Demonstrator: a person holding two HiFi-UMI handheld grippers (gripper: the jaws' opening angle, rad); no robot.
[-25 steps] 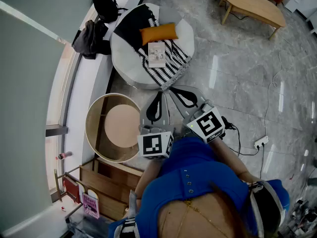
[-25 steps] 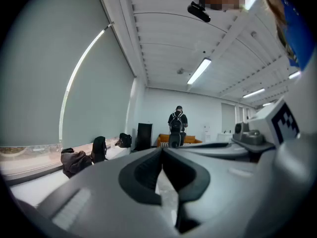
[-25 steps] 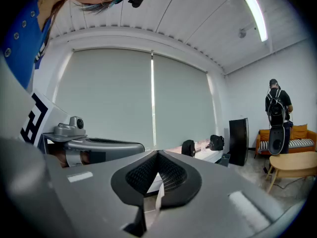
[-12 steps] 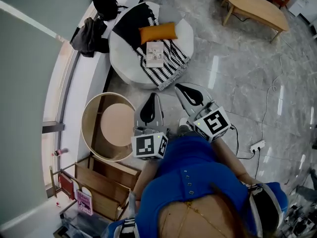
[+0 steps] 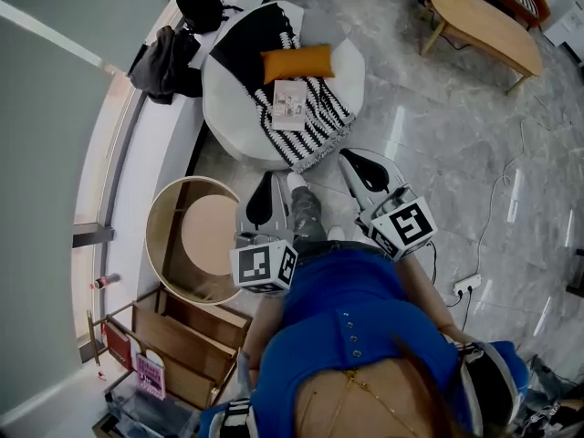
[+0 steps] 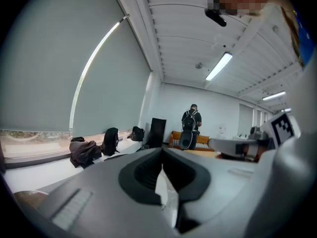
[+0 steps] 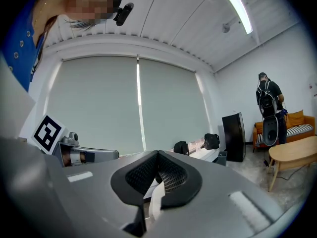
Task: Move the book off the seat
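A small pale book [image 5: 290, 104] lies flat on a black-and-white striped blanket [image 5: 315, 121] spread over the round white seat [image 5: 226, 121], just below an orange cushion [image 5: 295, 63]. My left gripper [image 5: 265, 185] is shut and empty; it hangs over the floor short of the seat's near edge. My right gripper [image 5: 351, 160] is also shut and empty, held a little to the right beside the blanket's fringe. A leg and shoe [image 5: 304, 203] show between them. In the gripper views the left gripper [image 6: 161, 172] and the right gripper [image 7: 156, 180] have their jaws closed; the book is hidden there.
A round wooden drum table [image 5: 196, 245] stands left of my left gripper, with a wooden shelf [image 5: 182, 336] behind it. Dark bags [image 5: 169, 62] lie on the window ledge. A wooden coffee table [image 5: 484, 26] is far right. A power strip [image 5: 465, 286] lies on the floor. A person with a backpack [image 6: 190, 125] stands far off.
Both grippers have moved forward toward the seat, still shut. A leg has stepped out between them. The seat and book sit nearer to the grippers.
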